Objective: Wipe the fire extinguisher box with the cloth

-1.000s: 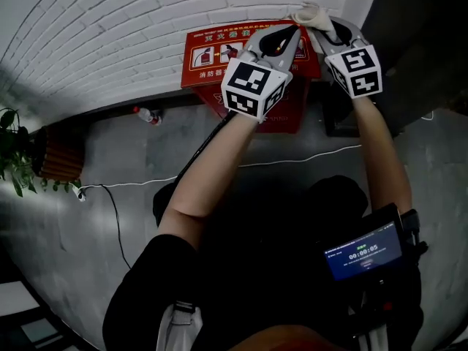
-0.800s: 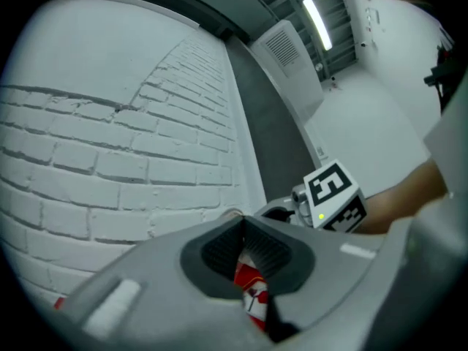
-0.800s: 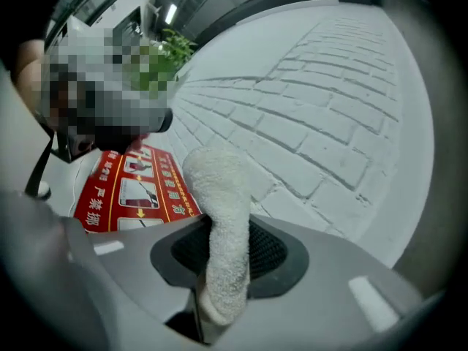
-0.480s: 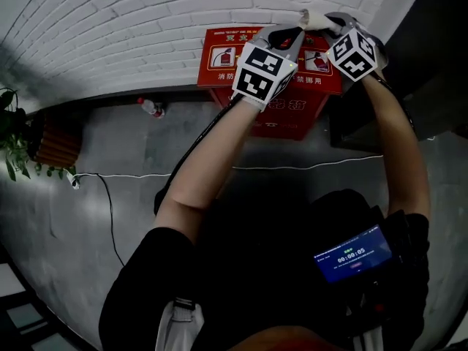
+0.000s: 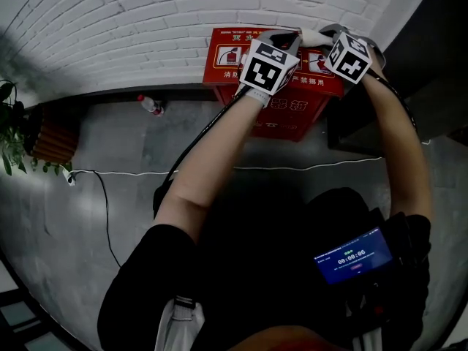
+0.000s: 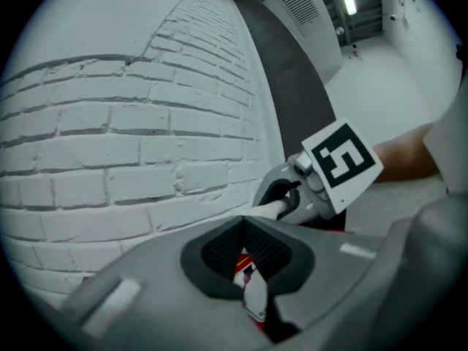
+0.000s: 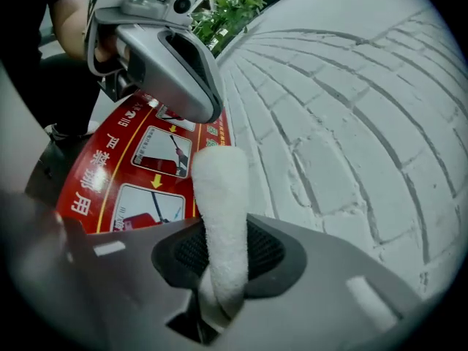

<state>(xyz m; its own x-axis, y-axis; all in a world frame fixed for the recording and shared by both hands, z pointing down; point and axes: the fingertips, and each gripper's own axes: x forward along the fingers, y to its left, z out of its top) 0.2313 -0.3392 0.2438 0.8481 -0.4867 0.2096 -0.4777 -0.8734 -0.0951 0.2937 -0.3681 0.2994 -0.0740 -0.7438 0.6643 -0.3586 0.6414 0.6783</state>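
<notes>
Right gripper [image 7: 223,251] clamped tight on the white cloth [image 7: 219,189]. Cloth sticks out ahead of my jaws over the red fire extinguisher box [image 7: 117,174] top, beside the brick wall [image 7: 351,123]. Left gripper [image 6: 245,229] just left, tips together, holding nothing.

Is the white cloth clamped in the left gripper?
No: the right gripper is shut on the white cloth, while the left gripper has nothing between its jaws.
</notes>
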